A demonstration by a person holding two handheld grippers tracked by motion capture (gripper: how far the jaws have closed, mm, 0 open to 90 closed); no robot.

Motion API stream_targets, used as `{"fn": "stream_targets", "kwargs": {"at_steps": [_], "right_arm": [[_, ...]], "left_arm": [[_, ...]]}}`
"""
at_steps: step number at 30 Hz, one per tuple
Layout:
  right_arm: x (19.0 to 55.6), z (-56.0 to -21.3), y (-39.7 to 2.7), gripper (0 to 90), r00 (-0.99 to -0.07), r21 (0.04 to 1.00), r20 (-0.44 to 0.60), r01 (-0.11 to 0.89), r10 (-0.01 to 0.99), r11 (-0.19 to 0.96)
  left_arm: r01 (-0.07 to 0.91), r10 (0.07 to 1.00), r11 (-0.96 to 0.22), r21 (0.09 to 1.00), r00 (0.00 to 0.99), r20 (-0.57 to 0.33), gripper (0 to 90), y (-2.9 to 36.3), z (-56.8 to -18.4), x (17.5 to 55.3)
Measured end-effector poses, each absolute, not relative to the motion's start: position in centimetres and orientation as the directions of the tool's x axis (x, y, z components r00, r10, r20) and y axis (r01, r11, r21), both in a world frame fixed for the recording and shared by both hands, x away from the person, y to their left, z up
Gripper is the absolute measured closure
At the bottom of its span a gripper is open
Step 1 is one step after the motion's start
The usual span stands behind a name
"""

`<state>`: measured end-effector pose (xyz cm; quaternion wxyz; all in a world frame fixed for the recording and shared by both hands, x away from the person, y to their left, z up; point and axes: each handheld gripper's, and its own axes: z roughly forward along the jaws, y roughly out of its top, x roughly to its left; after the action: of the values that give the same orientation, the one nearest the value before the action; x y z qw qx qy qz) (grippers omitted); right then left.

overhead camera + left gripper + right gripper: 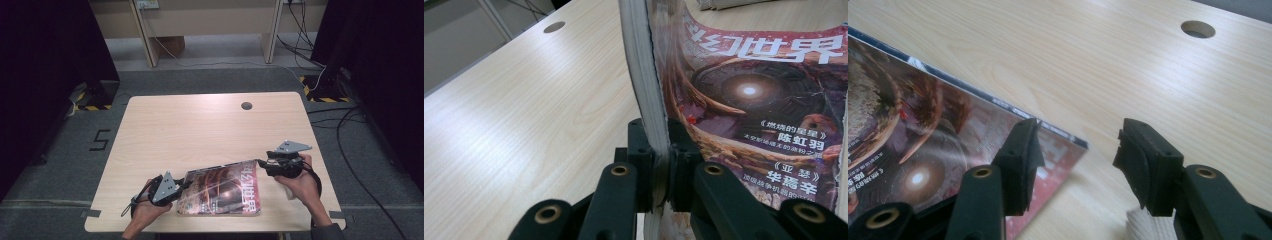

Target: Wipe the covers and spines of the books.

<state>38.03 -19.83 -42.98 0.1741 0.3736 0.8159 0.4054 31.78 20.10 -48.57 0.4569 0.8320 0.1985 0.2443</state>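
Observation:
A magazine (222,187) with a dark red cover and white Chinese lettering lies near the front edge of the light wooden table (200,120). My left gripper (186,184) is shut on the magazine's left edge. In the left gripper view the jaws (659,150) pinch the page block, which stands raised and bent while the cover (749,90) spreads to the right. My right gripper (260,162) hovers open at the magazine's far right corner. In the right gripper view that corner (1068,142) pokes into the gap of the open gripper (1075,150), touching neither pad.
A round cable hole (246,105) sits in the table's far middle, also in the right gripper view (1197,29). Grey floor with cables (350,125) surrounds the table. Dark curtains stand left and right. Wooden furniture legs rise behind.

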Motion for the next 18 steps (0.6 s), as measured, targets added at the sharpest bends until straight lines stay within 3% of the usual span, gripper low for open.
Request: {"fn": "stream_targets", "kwargs": {"at_steps": [6, 18], "right_arm": [[37.9, -43.2, -21.6, 53.6, -0.612, 0.775, -0.010, 0.495, 0.791, 0.393], [37.2, -46.5, -23.3, 50.6, -0.524, 0.652, -0.063, 0.623, 0.849, 0.432]], "left_arm": [[0.141, 0.578, -0.493, 0.858, 0.790, 0.203, 83.7, 20.3, -48.5, 31.2], [0.169, 0.618, -0.487, 0.857, 0.760, 0.201, 83.1, 20.1, -48.4, 29.8]]}}
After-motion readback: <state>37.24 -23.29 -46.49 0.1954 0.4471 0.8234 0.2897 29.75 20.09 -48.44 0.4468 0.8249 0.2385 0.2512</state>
